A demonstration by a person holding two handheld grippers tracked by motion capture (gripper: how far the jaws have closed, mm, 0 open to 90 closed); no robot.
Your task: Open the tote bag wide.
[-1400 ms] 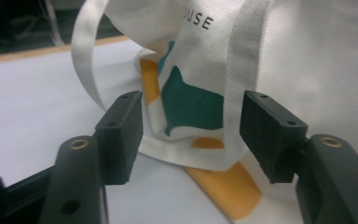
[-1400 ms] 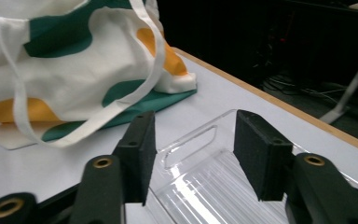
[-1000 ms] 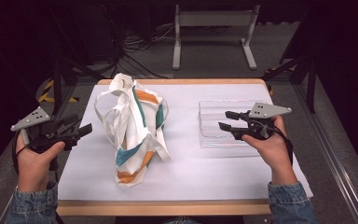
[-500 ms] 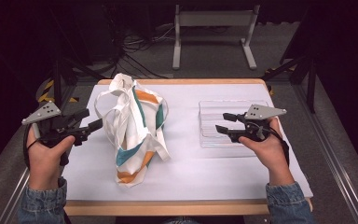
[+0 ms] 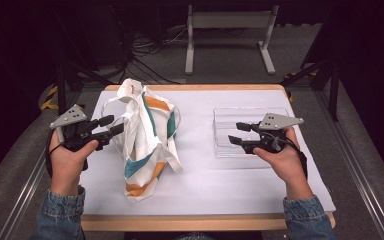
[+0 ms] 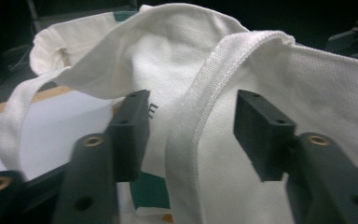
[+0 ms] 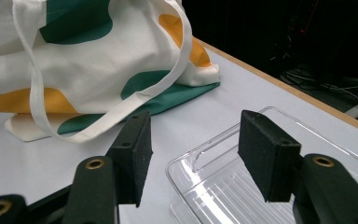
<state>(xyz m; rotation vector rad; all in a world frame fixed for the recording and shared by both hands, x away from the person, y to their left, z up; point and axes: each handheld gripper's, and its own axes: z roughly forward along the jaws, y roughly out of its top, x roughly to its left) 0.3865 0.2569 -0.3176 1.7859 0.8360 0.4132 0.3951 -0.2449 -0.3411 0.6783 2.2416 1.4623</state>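
Slippage is the main risk: only the thick hem of the tote bag (image 6: pixel 242 116) lies between the pads of the left claw (image 6: pixel 191 135), so a thin fold may be pinched and lost when lifted. Its jaws have just been closing, not yet pressing. The bag lies crumpled mid-surface (image 5: pixel 200 180). The right claw (image 5: pixel 240 134) hovers released above the clear plastic tray (image 5: pixel 225 150).

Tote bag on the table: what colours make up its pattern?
The tote bag is white with teal and orange patches, clearest in the high view.
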